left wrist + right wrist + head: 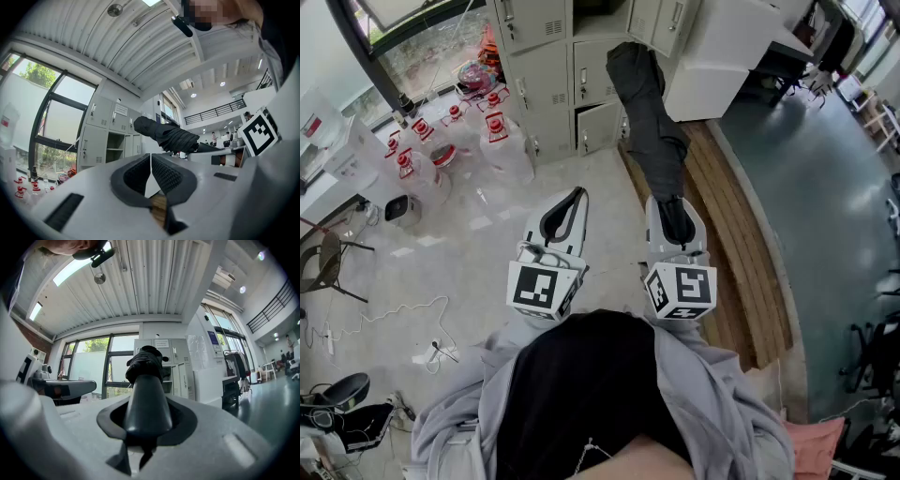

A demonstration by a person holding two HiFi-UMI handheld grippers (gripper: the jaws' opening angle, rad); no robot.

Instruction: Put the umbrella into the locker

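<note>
A folded black umbrella [647, 112] sticks out level from my right gripper [675, 220], whose jaws are shut on its dark handle [144, 404]. Its bundled far end [145, 363] points toward the grey lockers [558, 80]. One locker door [598, 127] in the bottom row stands ajar, and an open compartment [115, 149] shows in the left gripper view. My left gripper [564, 214] hangs beside the right one with its black pads [161, 172] meeting at the tips and nothing between them. The umbrella [166, 135] crosses to its right.
Several large clear water bottles with red caps [492, 131] stand on the floor left of the lockers. A white cabinet [717, 56] stands on the right, with wooden planks [736, 244] below it. Cables and a power strip [431, 352] lie on the floor at the left.
</note>
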